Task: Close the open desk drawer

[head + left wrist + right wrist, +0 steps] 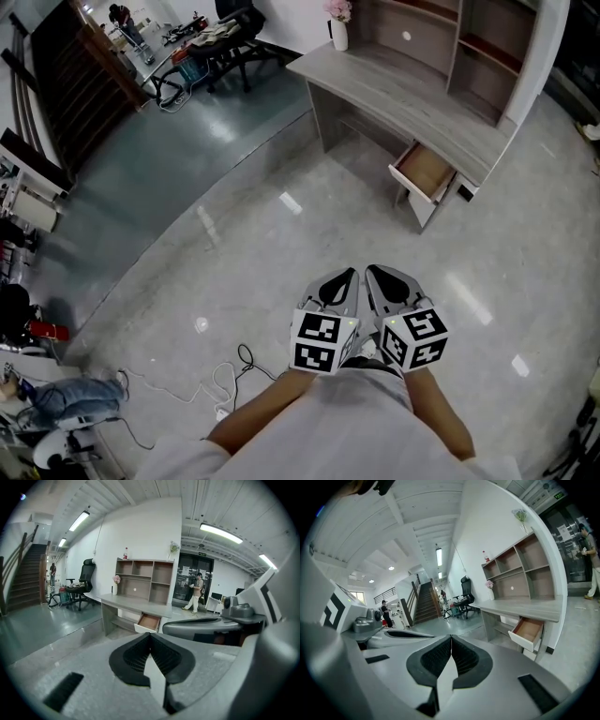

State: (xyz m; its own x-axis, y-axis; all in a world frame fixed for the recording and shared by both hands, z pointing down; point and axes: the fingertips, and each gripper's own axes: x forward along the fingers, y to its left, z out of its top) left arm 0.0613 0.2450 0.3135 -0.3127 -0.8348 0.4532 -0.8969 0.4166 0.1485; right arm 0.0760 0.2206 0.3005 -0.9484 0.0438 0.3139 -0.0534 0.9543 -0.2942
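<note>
Now — drawer [424, 172] open, well ahead of both | left gripper [350, 274] closed, empty | right gripper [372, 271] closed, empty

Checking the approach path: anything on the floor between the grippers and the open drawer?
No. In the head view only bare floor lies between the left gripper, the right gripper and the drawer.

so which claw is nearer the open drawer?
Right, slightly. In the head view the right claw is below-left of the drawer, the left claw farther left; both well short of it.
</note>
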